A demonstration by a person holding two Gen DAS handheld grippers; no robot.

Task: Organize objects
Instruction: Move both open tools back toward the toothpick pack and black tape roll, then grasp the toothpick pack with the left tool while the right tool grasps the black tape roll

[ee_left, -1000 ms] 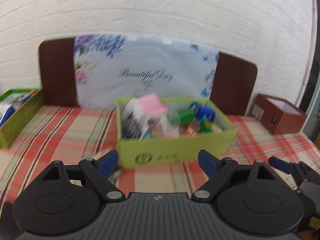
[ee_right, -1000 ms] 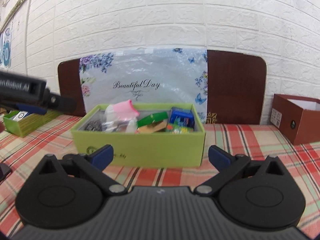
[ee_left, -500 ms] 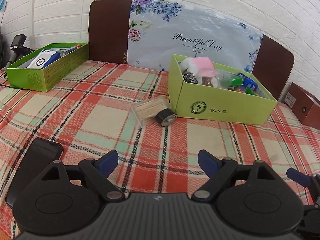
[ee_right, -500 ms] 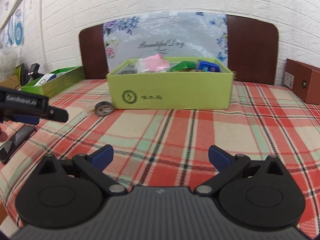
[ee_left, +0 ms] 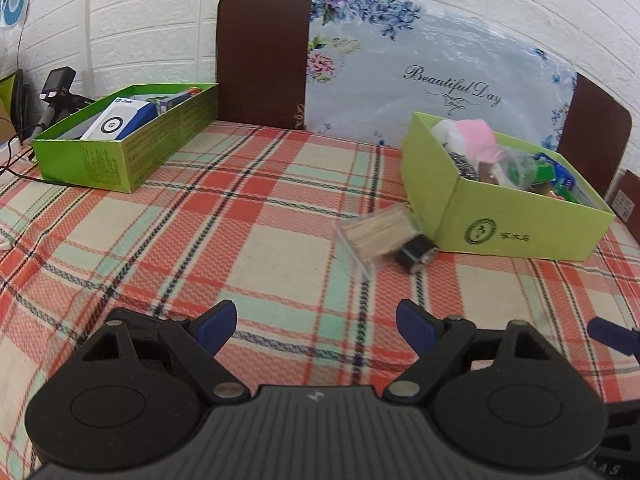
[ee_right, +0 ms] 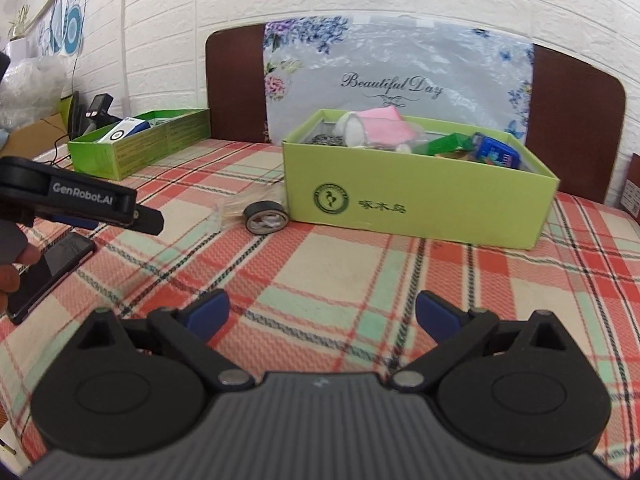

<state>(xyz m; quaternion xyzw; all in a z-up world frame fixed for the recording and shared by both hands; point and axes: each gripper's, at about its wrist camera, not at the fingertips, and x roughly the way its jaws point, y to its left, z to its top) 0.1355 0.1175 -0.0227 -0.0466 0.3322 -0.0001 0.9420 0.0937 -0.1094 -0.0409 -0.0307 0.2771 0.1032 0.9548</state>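
Note:
A light green box (ee_left: 516,224) (ee_right: 416,204) full of mixed items stands on the plaid tablecloth (ee_left: 240,216). Beside its left corner lie a clear box of toothpicks (ee_left: 378,236) (ee_right: 236,210) and a black tape roll (ee_left: 416,256) (ee_right: 267,218). A darker green box (ee_left: 120,148) (ee_right: 136,146) with a blue-white carton stands at the far left. My left gripper (ee_left: 316,322) is open and empty, low over the cloth in front of these. My right gripper (ee_right: 322,312) is open and empty too. The left gripper's side shows in the right wrist view (ee_right: 80,202).
A black phone (ee_right: 48,272) lies at the table's left edge. A brown box (ee_left: 630,208) stands at the far right. A floral "Beautiful Day" board (ee_left: 440,76) leans on the brick wall behind. Cables and a small black device (ee_left: 56,88) sit at the far left.
Both grippers have pulled back from the light green box. The left view has swung left, bringing the toothpick box, tape roll and darker green box into sight. Both stay open.

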